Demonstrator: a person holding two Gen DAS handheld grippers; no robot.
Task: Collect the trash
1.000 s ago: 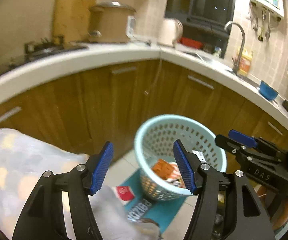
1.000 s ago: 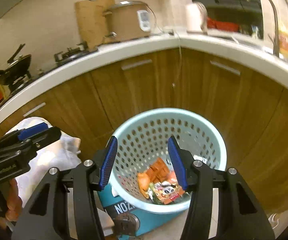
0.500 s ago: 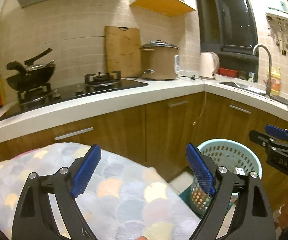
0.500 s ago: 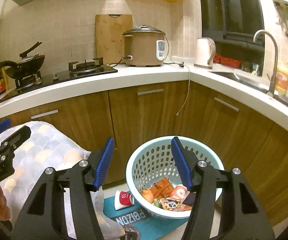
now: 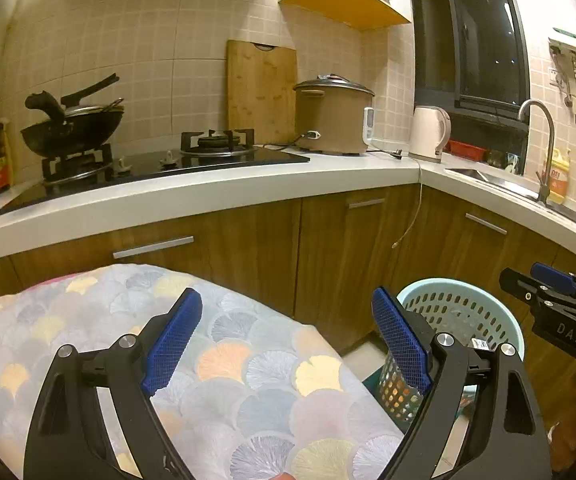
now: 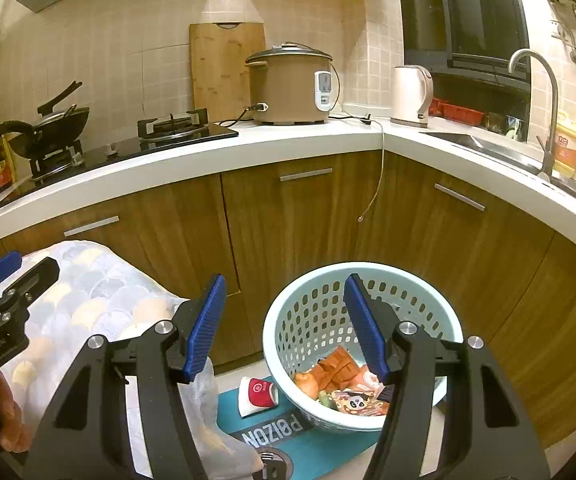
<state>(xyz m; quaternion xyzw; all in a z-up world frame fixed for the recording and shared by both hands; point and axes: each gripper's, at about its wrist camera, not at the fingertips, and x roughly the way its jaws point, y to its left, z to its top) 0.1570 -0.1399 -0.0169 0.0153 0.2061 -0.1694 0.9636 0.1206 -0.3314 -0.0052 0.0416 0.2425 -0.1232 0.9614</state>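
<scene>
A pale blue perforated basket [image 6: 319,312] stands on the floor by the corner cabinets and holds orange and printed snack wrappers [image 6: 343,380]. My right gripper [image 6: 284,324] is open and empty above its near rim. A red and white wrapper [image 6: 256,395] lies on a teal box beside the basket. My left gripper [image 5: 284,344] is open and empty above a table covered with a scale-pattern cloth [image 5: 248,380]. The basket [image 5: 459,312] shows at its right, with the right gripper [image 5: 555,300] beyond.
A white L-shaped counter [image 6: 248,152] over brown cabinets [image 6: 299,220] carries a hob, a wok [image 5: 72,128], a rice cooker [image 6: 288,88], a kettle [image 6: 409,96] and a sink with a tap. A cable hangs from the counter corner. The cloth-covered table [image 6: 100,300] stands at left.
Both grippers rose and tilted up from looking down at the basket. The left swung over the cloth-covered table. Both stayed open and empty.
</scene>
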